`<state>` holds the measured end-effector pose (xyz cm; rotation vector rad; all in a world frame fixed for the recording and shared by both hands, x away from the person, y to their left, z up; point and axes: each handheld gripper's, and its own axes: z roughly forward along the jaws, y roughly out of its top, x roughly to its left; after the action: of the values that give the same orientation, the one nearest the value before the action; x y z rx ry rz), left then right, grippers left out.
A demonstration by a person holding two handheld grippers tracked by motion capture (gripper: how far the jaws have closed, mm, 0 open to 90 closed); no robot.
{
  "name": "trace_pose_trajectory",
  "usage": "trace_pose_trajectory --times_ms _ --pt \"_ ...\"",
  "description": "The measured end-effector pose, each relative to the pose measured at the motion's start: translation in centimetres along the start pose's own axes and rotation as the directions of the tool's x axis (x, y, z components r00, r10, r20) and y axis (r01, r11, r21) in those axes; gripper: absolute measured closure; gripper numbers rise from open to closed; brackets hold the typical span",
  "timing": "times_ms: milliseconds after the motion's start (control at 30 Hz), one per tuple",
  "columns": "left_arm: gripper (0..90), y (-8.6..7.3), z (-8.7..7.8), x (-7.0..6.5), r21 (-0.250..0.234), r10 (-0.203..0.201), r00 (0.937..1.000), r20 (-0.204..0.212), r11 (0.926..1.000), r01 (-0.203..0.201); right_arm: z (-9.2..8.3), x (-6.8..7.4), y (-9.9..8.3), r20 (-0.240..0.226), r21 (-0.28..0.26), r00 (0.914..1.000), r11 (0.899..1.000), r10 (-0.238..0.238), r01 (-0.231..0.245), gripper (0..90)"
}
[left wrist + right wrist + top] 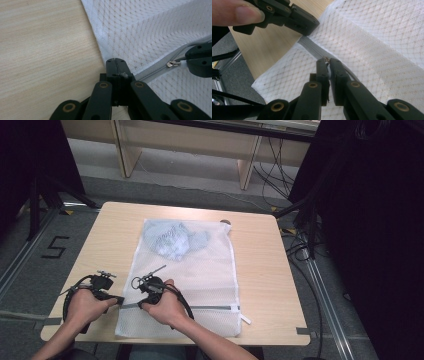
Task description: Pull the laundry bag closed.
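A white mesh laundry bag (210, 270) lies flat on the wooden table (260, 270), with a light blue garment (172, 240) inside its far end. A grey zipper (210, 308) runs across the near end. My left gripper (120, 300) (115, 61) is shut on the bag's left edge where the zipper (155, 68) ends. Just to its right, my right gripper (141, 304) (327, 61) is shut on the zipper pull (172, 64). In the right gripper view the left gripper (312, 27) touches the zipper's (312, 47) end, with a thumb (239, 13) on it.
A white tab (246, 320) sticks out at the zipper's right end. A small dark round spot (226, 222) sits by the bag's far right corner. Bare tabletop lies left and right of the bag. Cables and black stands (310, 215) crowd the floor at right.
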<state>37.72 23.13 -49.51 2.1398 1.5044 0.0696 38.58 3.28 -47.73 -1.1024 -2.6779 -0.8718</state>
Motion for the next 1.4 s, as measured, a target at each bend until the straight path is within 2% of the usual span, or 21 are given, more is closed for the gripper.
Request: trace_pose_trajectory --times_ms 133,267,300,367,433,500,533,600,733,800,1033,1133,1233,1400 --pt "89.7 0.0 0.0 0.0 -0.001 0.000 1.0000 0.000 1.0000 0.000 0.0 -0.2 0.0 -0.003 -0.008 0.9999 1.000 -0.010 0.010 87.0" --pt "89.7 0.0 0.0 0.0 0.000 0.001 1.0000 -0.001 1.0000 -0.001 -0.3 -0.1 -0.1 -0.006 0.003 0.9997 1.000 0.023 -0.023 87.0" --pt "89.7 0.0 0.0 0.0 0.000 0.001 1.0000 0.000 1.0000 -0.001 -0.3 -0.2 -0.1 0.002 0.000 0.9998 1.000 0.019 -0.019 87.0" --pt "89.7 0.0 0.0 0.0 -0.005 -0.002 1.0000 0.004 1.0000 0.002 -0.3 -0.5 -0.1 0.007 -0.017 0.9992 0.999 -0.040 0.040 87.0" --pt "89.7 -0.1 0.1 0.0 -0.020 -0.001 1.0000 0.001 0.9998 0.001 -0.3 -0.6 -0.1 0.011 -0.009 0.9987 0.999 -0.049 0.049 87.0" --pt "89.7 -0.1 0.1 0.0 -0.020 -0.003 1.0000 0.002 0.9998 0.003 -0.4 -0.5 -0.1 0.013 -0.004 0.9989 0.999 -0.045 0.045 87.0" --pt "89.7 0.0 0.0 0.0 0.005 -0.001 1.0000 0.000 1.0000 0.001 -0.5 -0.3 -0.2 0.010 0.008 0.9999 1.000 0.005 -0.005 87.0" --pt "89.7 0.0 0.0 0.0 0.004 0.000 1.0000 0.003 1.0000 0.000 -0.5 -0.5 -0.2 0.008 0.000 0.9998 1.000 -0.019 0.019 87.0" --pt "89.7 0.0 0.0 0.0 0.000 0.000 1.0000 0.000 1.0000 0.000 -0.7 -0.5 -0.2 0.013 0.003 0.9999 1.000 -0.006 0.006 87.0" --pt "89.7 0.0 0.0 0.0 0.005 -0.001 1.0000 0.000 1.0000 0.001 -0.8 -0.7 -0.3 0.012 0.004 0.9998 1.000 -0.016 0.016 87.0" --pt "89.7 0.0 0.0 0.1 0.003 -0.004 1.0000 0.009 1.0000 0.004 -1.0 -0.8 -0.4 0.014 0.003 0.9999 1.000 0.000 0.000 87.0" --pt "89.7 0.0 0.0 0.1 0.004 -0.003 1.0000 0.009 1.0000 0.003 -1.2 -0.8 -0.5 0.018 0.003 0.9996 1.000 0.024 -0.024 87.0" --pt "89.7 0.0 0.0 0.1 0.004 -0.005 0.9999 0.009 1.0000 0.005 -1.3 -1.1 -0.5 0.023 0.010 0.9997 1.000 0.006 -0.006 87.0" --pt "89.7 0.0 0.0 0.1 0.006 -0.001 1.0000 0.008 1.0000 0.001 -1.3 -1.3 -0.7 0.015 0.013 0.9997 1.000 0.021 -0.021 87.0"
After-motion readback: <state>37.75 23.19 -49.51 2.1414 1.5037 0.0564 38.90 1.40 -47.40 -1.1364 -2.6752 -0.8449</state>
